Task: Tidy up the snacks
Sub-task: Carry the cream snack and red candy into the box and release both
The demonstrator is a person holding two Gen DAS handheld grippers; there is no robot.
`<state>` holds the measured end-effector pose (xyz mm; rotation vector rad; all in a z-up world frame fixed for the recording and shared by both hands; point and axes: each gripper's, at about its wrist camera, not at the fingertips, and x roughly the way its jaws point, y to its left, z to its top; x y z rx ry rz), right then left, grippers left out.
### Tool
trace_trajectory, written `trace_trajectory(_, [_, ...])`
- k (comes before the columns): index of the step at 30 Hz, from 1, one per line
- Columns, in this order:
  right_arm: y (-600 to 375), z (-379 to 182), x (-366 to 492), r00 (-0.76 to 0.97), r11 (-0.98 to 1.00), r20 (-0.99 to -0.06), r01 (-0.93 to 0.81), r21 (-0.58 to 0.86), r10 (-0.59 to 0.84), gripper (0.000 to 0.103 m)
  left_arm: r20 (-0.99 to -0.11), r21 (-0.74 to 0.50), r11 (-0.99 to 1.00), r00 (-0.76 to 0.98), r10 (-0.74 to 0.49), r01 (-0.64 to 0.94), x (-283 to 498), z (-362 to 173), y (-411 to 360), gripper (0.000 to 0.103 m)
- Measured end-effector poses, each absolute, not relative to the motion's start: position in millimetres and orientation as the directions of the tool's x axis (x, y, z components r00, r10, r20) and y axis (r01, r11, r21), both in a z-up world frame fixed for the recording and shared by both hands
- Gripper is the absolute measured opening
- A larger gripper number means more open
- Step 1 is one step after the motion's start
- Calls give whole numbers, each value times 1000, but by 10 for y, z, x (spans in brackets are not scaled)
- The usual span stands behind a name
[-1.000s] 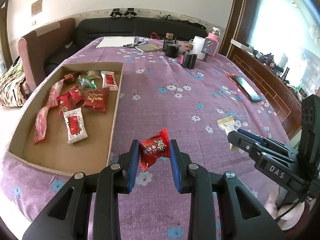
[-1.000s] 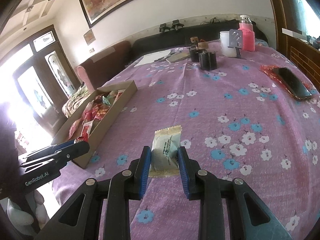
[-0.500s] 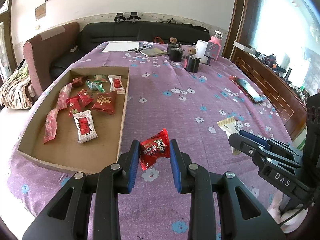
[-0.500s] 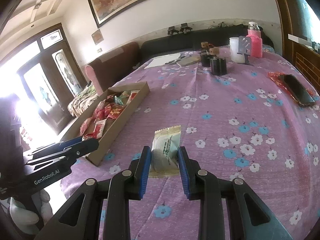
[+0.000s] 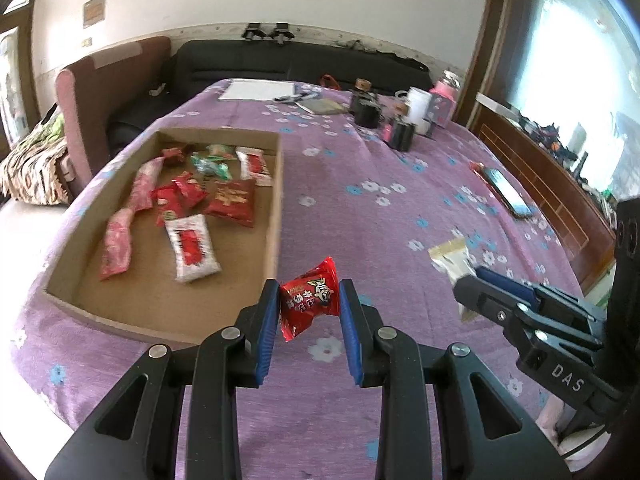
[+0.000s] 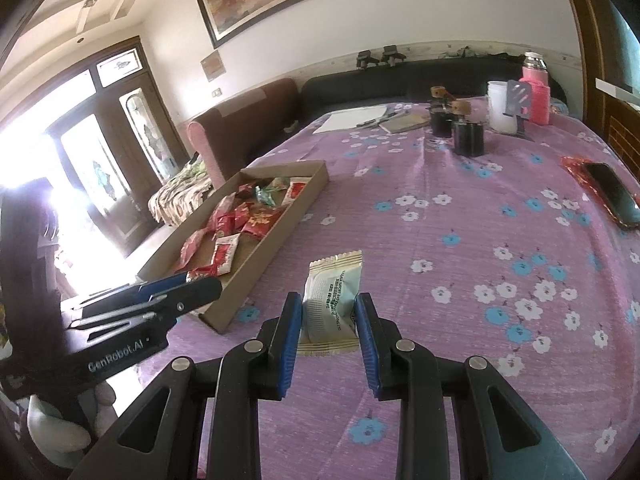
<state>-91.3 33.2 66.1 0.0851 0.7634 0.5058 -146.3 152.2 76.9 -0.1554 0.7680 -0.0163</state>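
Observation:
My left gripper [image 5: 309,306] is shut on a red snack packet [image 5: 309,303], held above the purple cloth just right of the cardboard tray's [image 5: 276,216] near corner. The tray holds several red, white and green snack packets [image 5: 192,245]. My right gripper [image 6: 329,319] is shut on a pale beige snack packet [image 6: 330,304], hovering over the cloth to the right of the tray [image 6: 276,248]. Each gripper shows in the other's view: the right gripper [image 5: 474,286] with its beige packet [image 5: 450,256] at the right, the left gripper [image 6: 200,286] at the left by the tray's near end.
The table [image 5: 380,220] wears a purple flowered cloth. A phone [image 5: 506,192] lies near the right edge. Black cups [image 5: 398,136], a white mug [image 5: 418,102], a pink bottle [image 5: 444,96], paper and pens stand at the far end. A sofa and an armchair lie beyond.
Both grippers have drifted with their packets held; the tray now sits closer and larger in both views. Neither grip has changed.

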Motion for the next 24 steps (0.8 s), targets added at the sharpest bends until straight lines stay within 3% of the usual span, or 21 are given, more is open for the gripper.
trace_trajectory(12, [846,769,-797,559,830,-640,-501,246,527,29,-659,-219,939,750,58,-265,-1565,865,2536,27])
trace_trajectory(24, [1703,671,-637,464,757,-678,-617,214,570,29,-696,-203,936,715,69,-288,-1358,597,2803,27])
